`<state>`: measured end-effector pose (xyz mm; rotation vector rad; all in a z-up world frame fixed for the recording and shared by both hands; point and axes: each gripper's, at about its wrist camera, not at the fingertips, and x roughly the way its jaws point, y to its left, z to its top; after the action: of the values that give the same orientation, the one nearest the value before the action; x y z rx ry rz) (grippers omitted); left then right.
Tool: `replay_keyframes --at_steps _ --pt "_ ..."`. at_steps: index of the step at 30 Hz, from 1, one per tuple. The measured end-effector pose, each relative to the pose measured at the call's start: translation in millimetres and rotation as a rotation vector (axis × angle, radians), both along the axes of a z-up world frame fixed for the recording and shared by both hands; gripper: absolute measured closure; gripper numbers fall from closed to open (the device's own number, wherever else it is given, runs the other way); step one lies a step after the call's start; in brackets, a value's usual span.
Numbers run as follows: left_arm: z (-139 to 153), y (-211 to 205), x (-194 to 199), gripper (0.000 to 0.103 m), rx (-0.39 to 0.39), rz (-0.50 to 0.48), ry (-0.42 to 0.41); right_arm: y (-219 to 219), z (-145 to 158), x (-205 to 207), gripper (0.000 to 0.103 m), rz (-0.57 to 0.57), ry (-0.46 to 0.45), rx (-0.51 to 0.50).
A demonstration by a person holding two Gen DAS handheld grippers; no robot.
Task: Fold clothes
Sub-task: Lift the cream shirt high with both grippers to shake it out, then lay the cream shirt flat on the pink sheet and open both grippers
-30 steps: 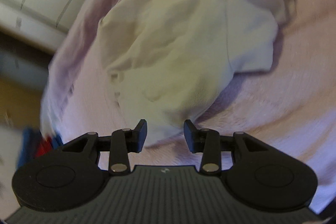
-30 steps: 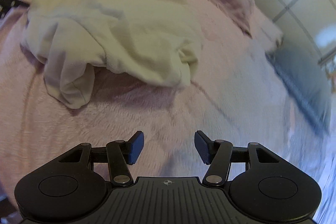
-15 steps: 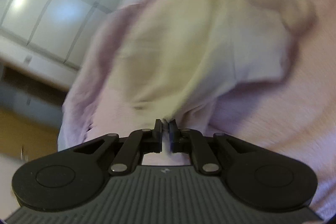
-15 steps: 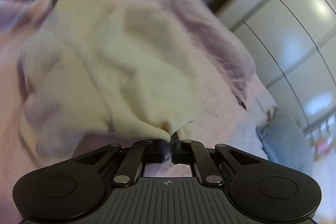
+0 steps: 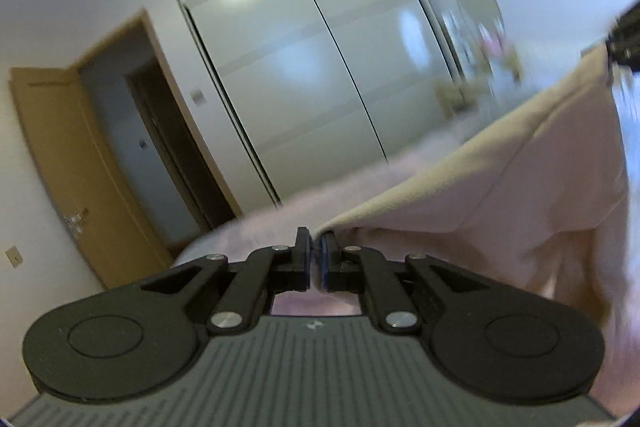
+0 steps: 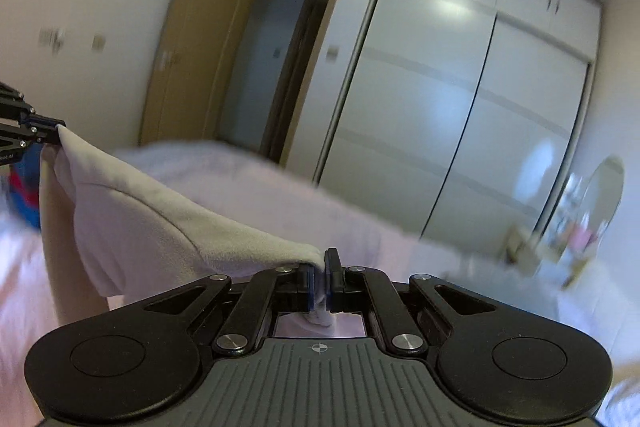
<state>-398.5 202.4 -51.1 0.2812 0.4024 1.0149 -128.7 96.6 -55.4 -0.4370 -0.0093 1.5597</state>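
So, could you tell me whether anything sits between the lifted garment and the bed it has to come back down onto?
Nothing visible does: the cream garment hangs between left gripper and right gripper over bare pink bedspread.

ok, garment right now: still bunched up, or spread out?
Spread. The cream garment hangs stretched between the left gripper and right gripper, each shut on an end, above the pink bed.

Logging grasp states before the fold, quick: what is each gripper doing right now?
Left gripper: jaws closed on a corner of the cream garment.
Right gripper: jaws closed on another corner of the same garment.
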Motion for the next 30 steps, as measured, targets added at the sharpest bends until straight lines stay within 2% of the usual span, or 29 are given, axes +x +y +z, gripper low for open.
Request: replay_keyframes --at_steps 5,11,15,18,20,23,24,25,26,27,30 --pt "57 -44 -35 0.098 0.086 -0.036 -0.07 -49 64 -19 0.1 0.034 -0.028 0.136" --pt "107 -76 -61 0.098 0.127 -0.092 -0.109 -99 109 -36 0.1 0.06 -0.069 0.203" --pt "145 -72 -62 0.098 0.171 -0.129 -0.158 -110 142 -40 0.1 0.058 -0.081 0.264" --pt "166 -49 -55 0.098 0.156 -0.145 -0.206 -96 164 -37 0.1 0.048 -0.08 0.283" --pt "167 -15 -43 0.097 0.088 -0.143 -0.218 -71 170 -36 0.1 0.032 -0.087 0.259" --pt "144 62 -7 0.092 -0.136 -0.097 -0.194 11 150 -21 0.1 -0.008 -0.064 0.077" --pt "126 92 7 0.083 -0.235 -0.054 -0.17 44 133 -14 0.096 -0.03 -0.019 -0.032" --pt "107 123 21 0.077 -0.333 -0.01 -0.146 77 112 -4 0.071 -0.065 0.042 -0.138" --pt "89 143 30 0.078 -0.397 0.033 -0.118 103 90 7 0.062 -0.114 0.102 -0.23" --pt "71 156 35 0.079 -0.433 0.077 -0.087 126 68 17 0.056 -0.16 0.159 -0.317" --pt "19 187 46 0.078 -0.535 0.19 -0.006 141 26 31 0.056 -0.222 0.275 -0.432"
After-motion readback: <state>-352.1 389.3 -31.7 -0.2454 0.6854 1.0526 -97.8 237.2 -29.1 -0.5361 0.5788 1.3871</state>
